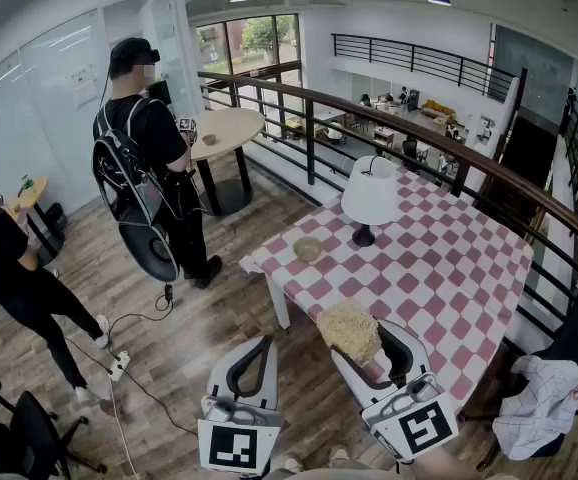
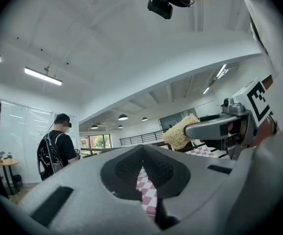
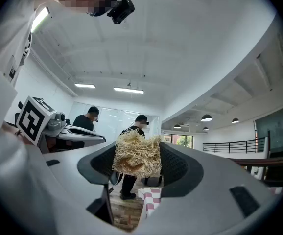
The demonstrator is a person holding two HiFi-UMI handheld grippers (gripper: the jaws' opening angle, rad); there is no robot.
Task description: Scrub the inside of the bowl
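Note:
A small tan bowl (image 1: 308, 249) sits on the red-and-white checked table (image 1: 449, 268), near its left corner and in front of a white lamp (image 1: 370, 193). My right gripper (image 1: 364, 336) hovers above the table's near edge, shut on a straw-coloured scrubber (image 1: 349, 330), well short of the bowl. In the right gripper view the scrubber (image 3: 137, 155) fills the gap between the jaws of that gripper (image 3: 137, 161). My left gripper (image 1: 265, 342) hangs over the wooden floor left of the table, shut with nothing in it. The left gripper view shows its jaws (image 2: 142, 151) closed and the scrubber (image 2: 180, 132) to the right.
A person in black with a backpack (image 1: 149, 158) stands left of the table, and another person (image 1: 9, 268) stands at the far left. A railing (image 1: 419, 128) runs behind the table. A cable and power strip (image 1: 119, 363) lie on the floor. A chair with a cloth (image 1: 544, 398) stands at the right.

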